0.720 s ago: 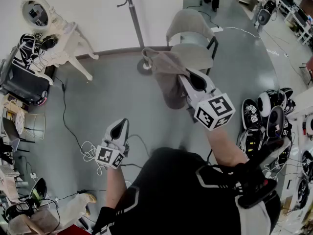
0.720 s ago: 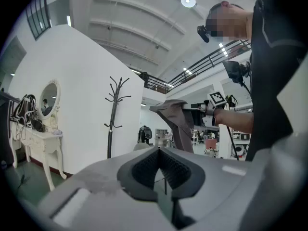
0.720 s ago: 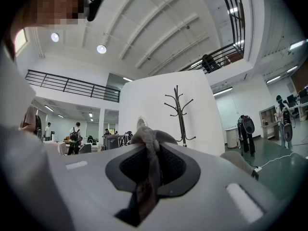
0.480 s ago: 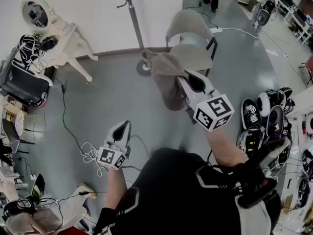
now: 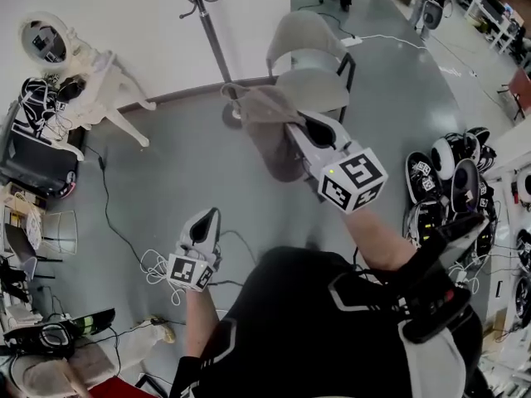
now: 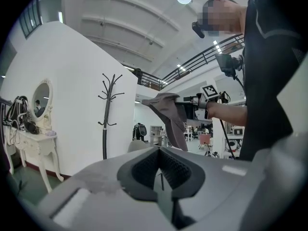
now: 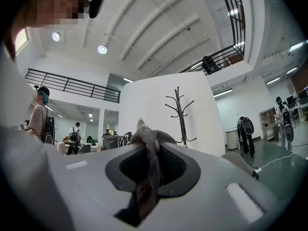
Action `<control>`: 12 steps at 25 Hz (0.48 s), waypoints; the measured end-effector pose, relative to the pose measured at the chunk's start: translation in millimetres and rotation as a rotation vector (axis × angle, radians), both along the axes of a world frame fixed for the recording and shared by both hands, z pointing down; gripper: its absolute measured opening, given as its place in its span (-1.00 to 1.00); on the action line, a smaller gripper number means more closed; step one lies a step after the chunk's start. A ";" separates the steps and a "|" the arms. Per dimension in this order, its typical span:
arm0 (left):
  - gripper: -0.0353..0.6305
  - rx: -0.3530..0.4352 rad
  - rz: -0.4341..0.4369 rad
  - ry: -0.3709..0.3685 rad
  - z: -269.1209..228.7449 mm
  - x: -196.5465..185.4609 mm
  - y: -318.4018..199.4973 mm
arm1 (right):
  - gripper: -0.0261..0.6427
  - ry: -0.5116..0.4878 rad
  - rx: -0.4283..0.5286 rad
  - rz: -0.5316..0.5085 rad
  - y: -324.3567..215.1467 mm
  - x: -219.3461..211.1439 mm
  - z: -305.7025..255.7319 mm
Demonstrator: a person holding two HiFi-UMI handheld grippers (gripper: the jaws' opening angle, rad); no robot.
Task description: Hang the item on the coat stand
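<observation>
Ahead, the coat stand (image 5: pixel 207 31) rises against the white wall, and the hooks you can see carry nothing. The chair (image 5: pixel 311 52) sits just beside it. Your grey garment (image 5: pixel 270 131) hangs in the air between you and the stand. It is held high and level, likely so a fold can be lifted over a hook. Your right tool (image 5: pixel 292 128) is clenched on a bunched fold of it. Your left tool (image 5: pixel 206 219) hangs low, jaws together on nothing.
</observation>
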State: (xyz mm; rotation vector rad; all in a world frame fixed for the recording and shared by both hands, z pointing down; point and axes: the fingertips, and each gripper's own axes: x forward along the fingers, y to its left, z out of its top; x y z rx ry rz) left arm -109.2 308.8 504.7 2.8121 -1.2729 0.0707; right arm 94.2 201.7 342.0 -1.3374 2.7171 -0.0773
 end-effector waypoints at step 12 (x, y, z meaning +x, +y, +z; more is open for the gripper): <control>-0.82 -0.036 0.052 -0.057 20.7 -12.4 10.7 | -0.75 0.006 0.005 -0.006 4.2 -21.8 -1.5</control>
